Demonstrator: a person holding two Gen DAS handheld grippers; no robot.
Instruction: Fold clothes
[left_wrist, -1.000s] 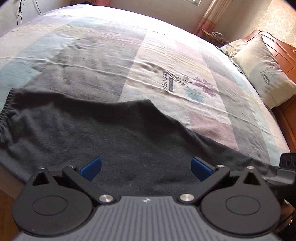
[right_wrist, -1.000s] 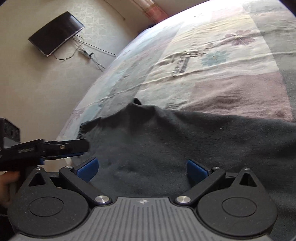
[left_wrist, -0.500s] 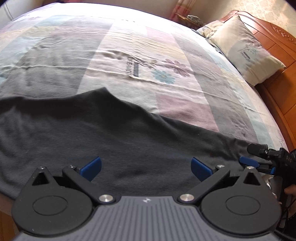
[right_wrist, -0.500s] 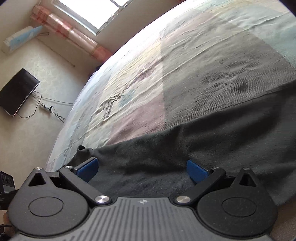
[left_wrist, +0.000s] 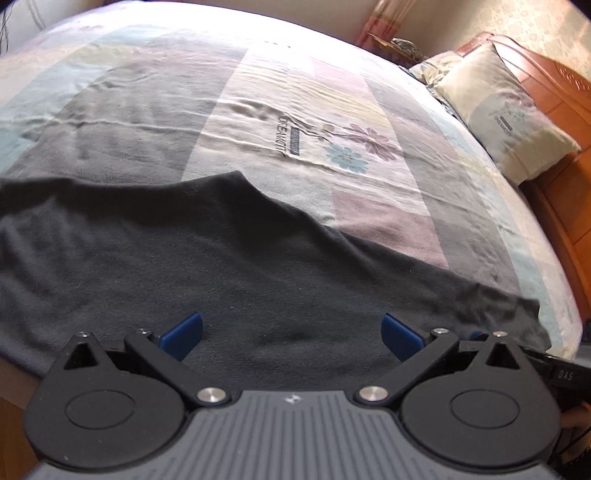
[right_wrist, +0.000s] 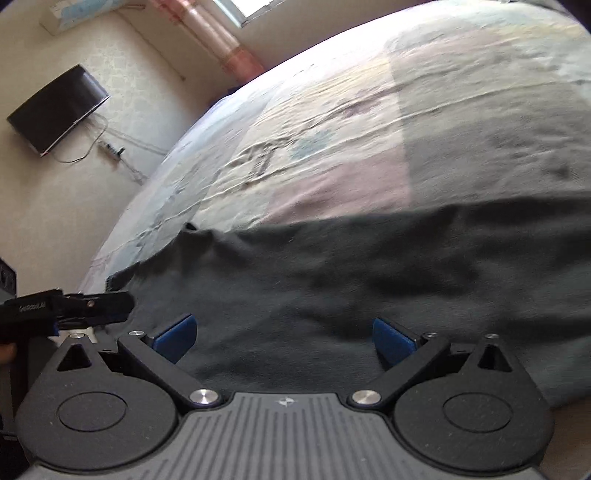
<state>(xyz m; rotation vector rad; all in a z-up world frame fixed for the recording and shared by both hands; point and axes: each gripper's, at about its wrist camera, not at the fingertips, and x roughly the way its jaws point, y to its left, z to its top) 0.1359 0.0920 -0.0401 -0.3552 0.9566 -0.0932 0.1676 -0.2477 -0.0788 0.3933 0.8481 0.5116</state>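
A dark grey garment (left_wrist: 229, 266) lies spread flat along the near edge of the bed, with a peak in its far edge. My left gripper (left_wrist: 291, 332) hovers over its near part, open, nothing between the blue pads (left_wrist: 183, 330). In the right wrist view the same garment (right_wrist: 351, 280) fills the lower half. My right gripper (right_wrist: 282, 338) is open above it, and nothing is held. The left gripper (right_wrist: 74, 308) shows at the left edge of the right wrist view; a dark piece of the right gripper shows at the lower right of the left wrist view.
The bed carries a pastel patchwork sheet (left_wrist: 295, 122) with a flower print. A pillow (left_wrist: 506, 110) leans against the wooden headboard (left_wrist: 554, 96) at the right. In the right wrist view a wall television (right_wrist: 55, 110) hangs beyond the bed's foot.
Both cameras have swung about over the garment. The left view turned back leftward after panning right; the right view turned back toward the television. Both grippers stayed open; the garment lies as before.
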